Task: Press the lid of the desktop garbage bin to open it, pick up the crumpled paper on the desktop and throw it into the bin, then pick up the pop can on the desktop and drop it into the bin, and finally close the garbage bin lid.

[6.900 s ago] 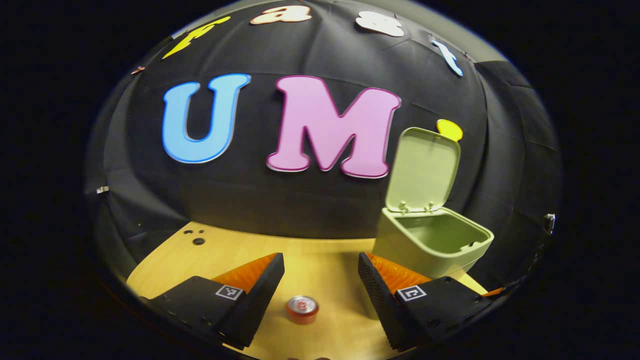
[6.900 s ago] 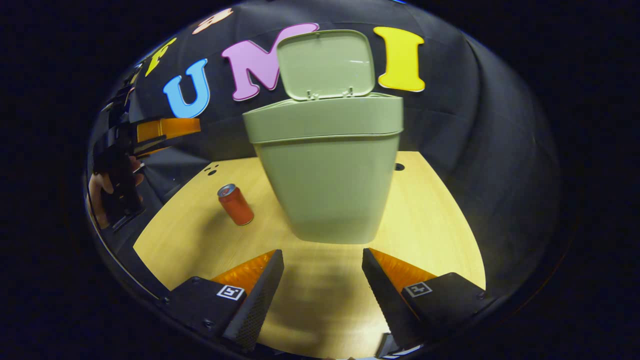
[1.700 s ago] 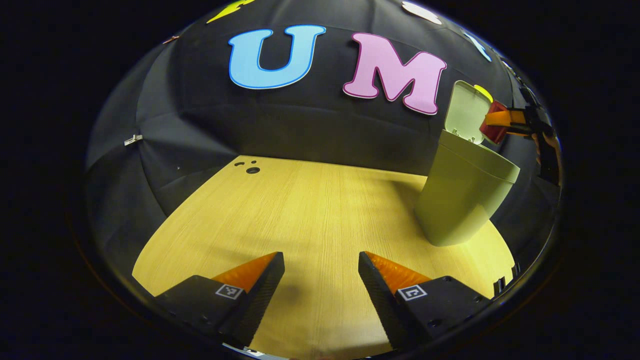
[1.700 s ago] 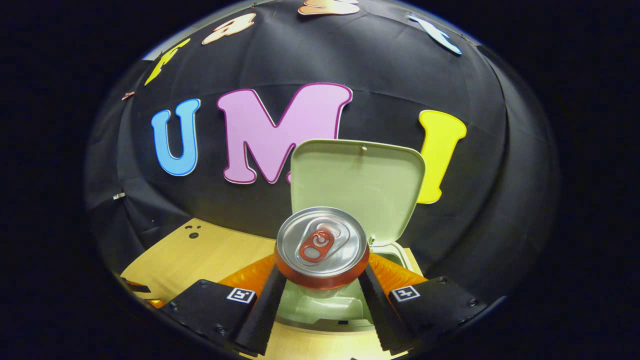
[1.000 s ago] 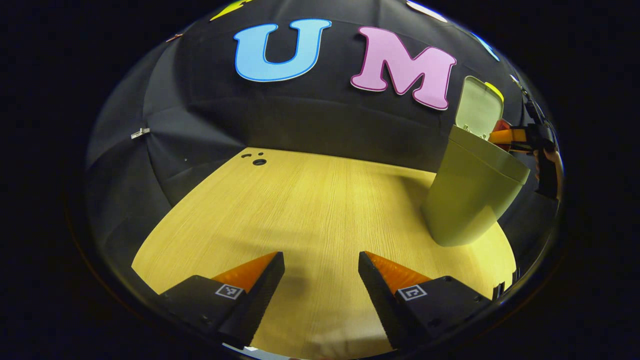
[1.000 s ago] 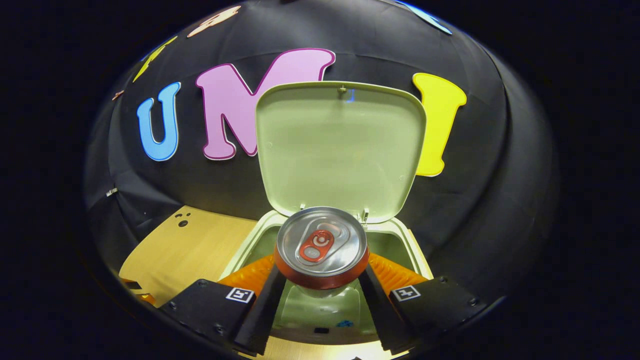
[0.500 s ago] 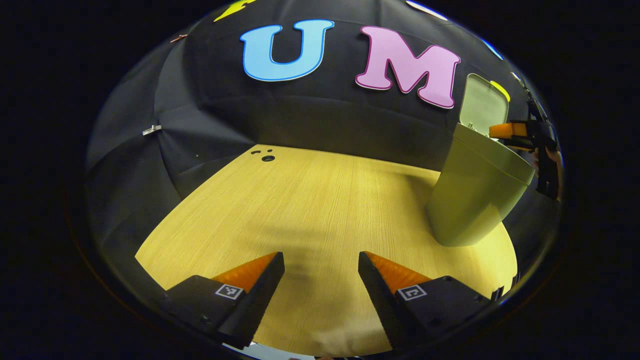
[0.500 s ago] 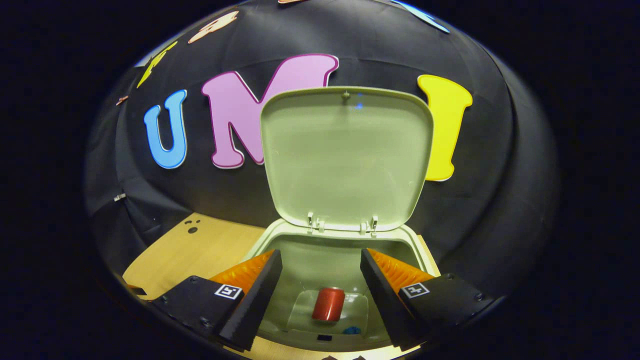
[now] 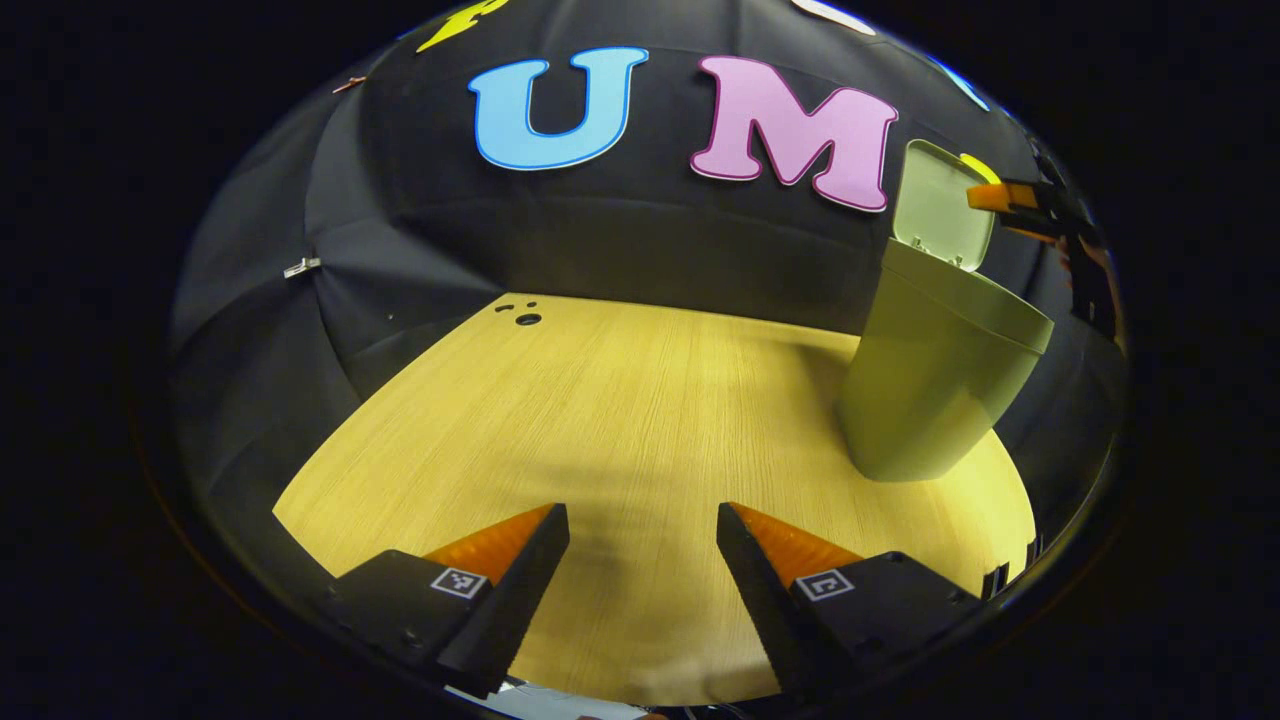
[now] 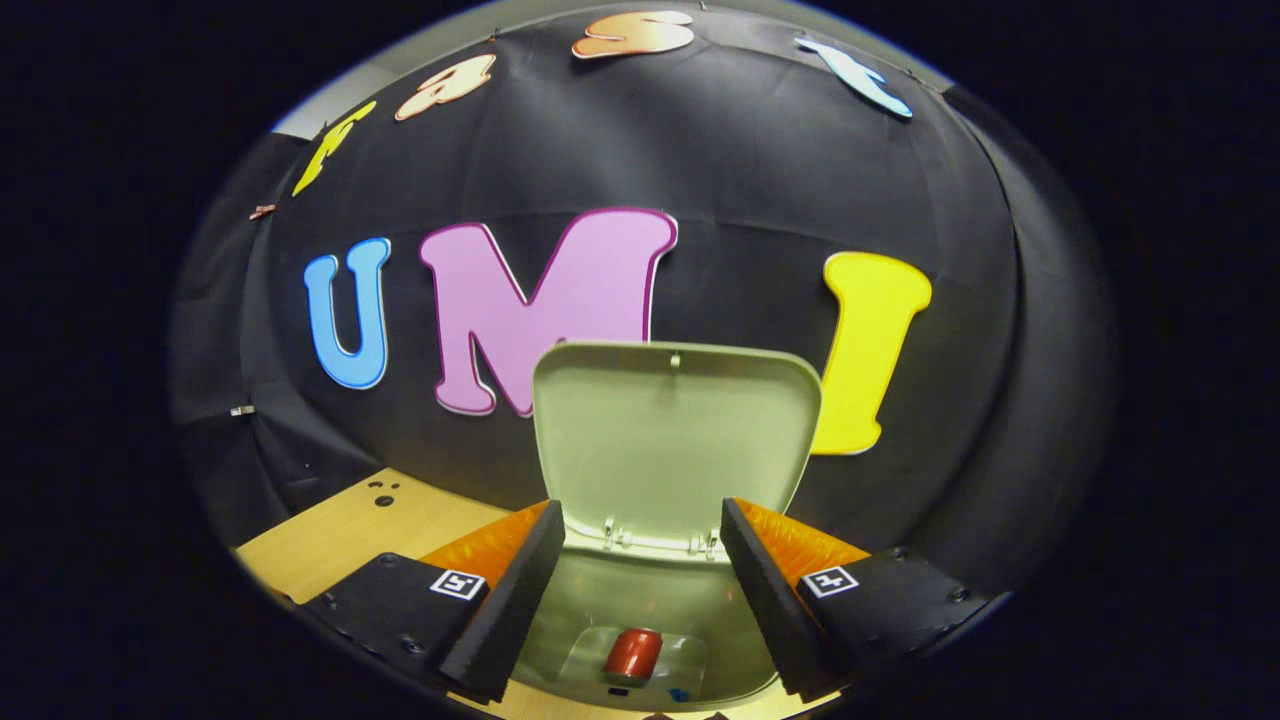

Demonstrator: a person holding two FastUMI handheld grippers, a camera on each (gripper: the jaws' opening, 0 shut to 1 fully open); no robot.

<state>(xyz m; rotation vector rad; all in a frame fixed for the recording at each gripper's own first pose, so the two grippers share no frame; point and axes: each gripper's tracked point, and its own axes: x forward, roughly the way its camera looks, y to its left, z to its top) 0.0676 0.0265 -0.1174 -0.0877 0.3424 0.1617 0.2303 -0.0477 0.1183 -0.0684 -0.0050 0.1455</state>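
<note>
The pop can [image 10: 632, 654] has left the right gripper [image 10: 640, 560] and now lies at the bottom of the bin [image 10: 650, 600], at 6 o'clock in the right gripper view. Its fingers are spread and empty, lifted above the upright lid [image 10: 675, 440]. The left gripper [image 9: 640, 555] hovers open over the bare surface [image 9: 620, 400]. Judging by this, only closing the lid remains

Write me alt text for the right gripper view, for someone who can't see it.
A red pop can lies at the bottom of an open green garbage bin, seen from above between the right gripper's two spread, empty fingers. The bin's lid stands up against the black cloth wall, and a corner of the wooden desktop shows at left.
</note>
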